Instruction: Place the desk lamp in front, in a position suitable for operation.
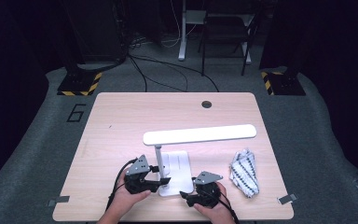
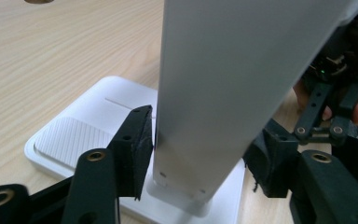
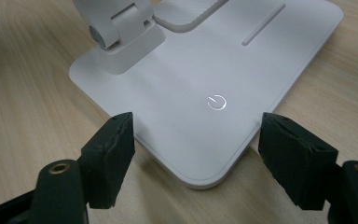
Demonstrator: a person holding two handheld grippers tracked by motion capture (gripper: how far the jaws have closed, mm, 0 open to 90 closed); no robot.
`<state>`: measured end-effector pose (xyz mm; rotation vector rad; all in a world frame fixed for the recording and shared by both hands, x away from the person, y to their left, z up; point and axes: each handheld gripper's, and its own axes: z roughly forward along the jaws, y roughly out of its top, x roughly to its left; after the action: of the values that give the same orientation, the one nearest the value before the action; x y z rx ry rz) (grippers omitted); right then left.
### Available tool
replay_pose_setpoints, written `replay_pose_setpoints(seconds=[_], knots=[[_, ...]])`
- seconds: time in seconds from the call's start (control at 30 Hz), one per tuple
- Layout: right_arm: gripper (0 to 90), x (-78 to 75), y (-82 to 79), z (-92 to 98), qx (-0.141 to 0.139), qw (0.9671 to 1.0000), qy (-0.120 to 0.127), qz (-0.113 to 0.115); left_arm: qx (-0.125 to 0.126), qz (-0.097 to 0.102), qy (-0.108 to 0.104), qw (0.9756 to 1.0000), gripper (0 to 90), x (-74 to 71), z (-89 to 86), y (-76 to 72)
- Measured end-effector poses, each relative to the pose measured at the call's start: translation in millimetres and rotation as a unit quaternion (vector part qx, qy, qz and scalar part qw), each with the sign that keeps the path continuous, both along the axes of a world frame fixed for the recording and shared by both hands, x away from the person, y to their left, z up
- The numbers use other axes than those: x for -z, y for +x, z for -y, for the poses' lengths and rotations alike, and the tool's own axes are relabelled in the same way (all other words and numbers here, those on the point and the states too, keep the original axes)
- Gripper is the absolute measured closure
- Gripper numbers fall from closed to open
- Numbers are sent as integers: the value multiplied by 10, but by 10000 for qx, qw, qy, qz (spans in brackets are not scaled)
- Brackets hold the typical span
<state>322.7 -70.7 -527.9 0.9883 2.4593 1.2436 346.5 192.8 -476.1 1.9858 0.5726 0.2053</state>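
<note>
Two grippers work a white desk lamp (image 1: 175, 161) at the bench's (image 1: 121, 116) near edge. The left gripper (image 1: 161, 177) straddles its upright post (image 2: 214, 93), jaws spread and seemingly not pressing. The right gripper (image 1: 189, 193), spread empty, faces the base's power button (image 3: 216, 101); pressing it looks next. No containers here.

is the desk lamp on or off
On: the lamp head casts a bright patch on the table beneath it, and the power symbol on its base glows.
</note>
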Motion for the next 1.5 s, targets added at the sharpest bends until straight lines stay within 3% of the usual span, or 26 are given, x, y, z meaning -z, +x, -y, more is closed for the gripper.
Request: replay_pose_setpoints(seconds=[0.37, 0.5, 0.6, 0.77, 1.13, 1.33, 1.5], knots=[[284, 0, -5, 8, 6, 10000, -40, 58, 72, -37, -10, 10000, 443, -54, 74, 57], [286, 1, -10, 9, 0, 9999, -42, 94, 77, 43, 33, 10000, 372, -60, 88, 43], [287, 2, -12, 6, 21, 9999, -30, 93, 78, 67, -34, 9999, 367, -63, 104, 33], [287, 3, -11, 5, 12, 10000, -26, 88, 116, 66, -15, 9999, 414, -52, 117, 38], [290, 1, -9, 3, 14, 9999, -8, 108, 129, 135, -65, 9998, 429, -60, 74, 21], [295, 0, -10, -2, 13, 10000, 5, 60, 294, 2, -142, 9995, 442, -62, 19, 47], [298, 0, -19, -17, 16, 10000, 7, 35, 292, -37, -185, 9994, 462, -61, -12, 46]])
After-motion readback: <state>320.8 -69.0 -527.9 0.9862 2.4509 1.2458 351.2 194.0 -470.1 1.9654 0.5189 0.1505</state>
